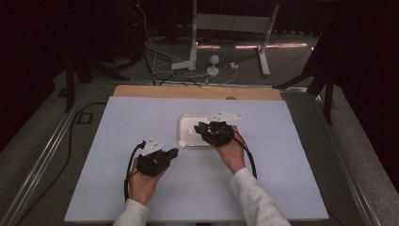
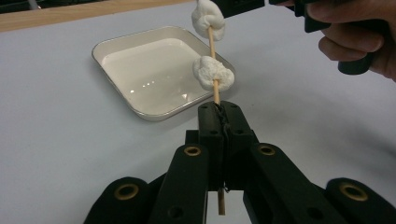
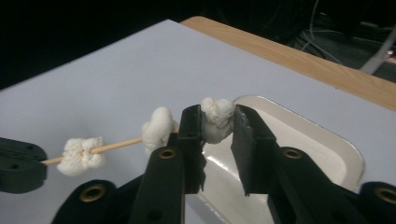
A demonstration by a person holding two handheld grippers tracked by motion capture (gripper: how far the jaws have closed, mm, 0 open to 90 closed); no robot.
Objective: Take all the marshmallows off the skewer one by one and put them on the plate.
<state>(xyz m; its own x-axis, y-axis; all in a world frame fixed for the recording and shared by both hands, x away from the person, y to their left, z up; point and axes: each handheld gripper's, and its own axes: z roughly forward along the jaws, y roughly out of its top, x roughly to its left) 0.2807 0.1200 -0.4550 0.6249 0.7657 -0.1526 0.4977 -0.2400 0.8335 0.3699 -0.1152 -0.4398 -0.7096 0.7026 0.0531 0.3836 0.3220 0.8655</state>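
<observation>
My left gripper (image 2: pixel 220 109) is shut on the lower end of a thin wooden skewer (image 2: pixel 215 88), which slants up toward the white square tray (image 2: pixel 140 33). Three white marshmallows sit on the stick: one near the left jaws (image 3: pixel 83 155), a middle one (image 3: pixel 159 128) and an end one (image 3: pixel 217 116). The right gripper (image 3: pixel 217 122) has its jaws closed against both sides of the end marshmallow, above the tray's near edge. In the high view the left gripper (image 1: pixel 175 151) sits left of centre and the right gripper (image 1: pixel 197 128) is over the tray (image 1: pixel 186 121).
A pale blue mat (image 1: pixel 141 117) covers the table, with a wooden strip (image 1: pixel 188 92) along its far edge. The tray holds nothing but a glossy white bottom. Cables and a white stand (image 1: pixel 212 66) lie on the floor beyond the table.
</observation>
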